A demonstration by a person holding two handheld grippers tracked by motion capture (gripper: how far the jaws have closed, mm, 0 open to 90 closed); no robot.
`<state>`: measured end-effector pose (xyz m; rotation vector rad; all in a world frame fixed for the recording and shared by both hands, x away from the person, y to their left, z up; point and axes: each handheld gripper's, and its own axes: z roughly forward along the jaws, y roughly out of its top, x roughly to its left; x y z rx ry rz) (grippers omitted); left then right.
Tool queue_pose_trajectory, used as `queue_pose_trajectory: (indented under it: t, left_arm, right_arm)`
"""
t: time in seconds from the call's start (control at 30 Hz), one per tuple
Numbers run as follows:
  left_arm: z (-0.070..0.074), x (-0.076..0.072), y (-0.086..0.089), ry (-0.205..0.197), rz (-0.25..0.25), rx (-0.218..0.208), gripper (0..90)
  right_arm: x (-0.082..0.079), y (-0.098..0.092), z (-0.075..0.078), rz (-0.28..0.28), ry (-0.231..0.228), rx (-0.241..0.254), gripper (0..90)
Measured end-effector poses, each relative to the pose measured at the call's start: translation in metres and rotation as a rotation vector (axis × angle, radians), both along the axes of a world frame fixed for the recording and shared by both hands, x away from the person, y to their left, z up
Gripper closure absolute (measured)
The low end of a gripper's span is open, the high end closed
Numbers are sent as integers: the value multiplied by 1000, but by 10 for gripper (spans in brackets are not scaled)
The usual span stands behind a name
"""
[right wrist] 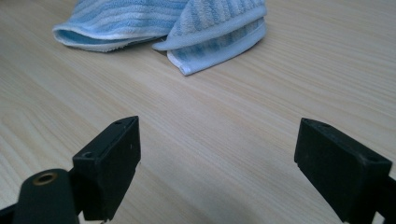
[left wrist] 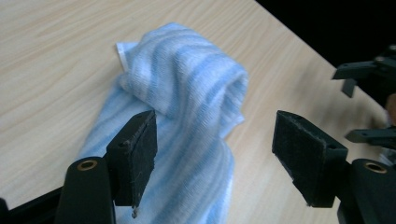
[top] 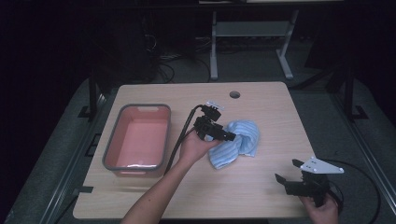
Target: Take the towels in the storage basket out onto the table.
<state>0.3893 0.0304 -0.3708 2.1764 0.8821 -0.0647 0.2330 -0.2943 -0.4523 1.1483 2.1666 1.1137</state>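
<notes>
With its jaws spread wide over the crumpled blue striped towel (left wrist: 187, 116), my left gripper (left wrist: 215, 158) grips nothing; my right gripper (right wrist: 233, 163) waits agape near the table's (top: 261, 196) edge. Pink bin (top: 140, 137) empty, so work barely begun, I judge.

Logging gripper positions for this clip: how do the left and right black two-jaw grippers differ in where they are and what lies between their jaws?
The left gripper hovers mid-table over the crumpled blue striped towel, beside the pink plastic tub; the right gripper sits near the table's front right corner, apart from the towel. The left gripper's jaws frame the towel; the right gripper's jaws frame bare wooden tabletop. Both are open and hold nothing.
</notes>
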Motion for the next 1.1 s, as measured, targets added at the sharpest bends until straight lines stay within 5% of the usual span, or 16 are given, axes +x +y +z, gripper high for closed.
queue_pose_trajectory:
  t: [0.5, 1.1]
  left_arm:
    - [9, -21, 31, -20, 13, -30, 278]
    - [0, -49, 58, -38, 4, -51, 249]
  right_arm:
    - [0, -1, -1, -13, 8, -4, 141]
    - [0, 4, -2, -8, 16, -20, 141]
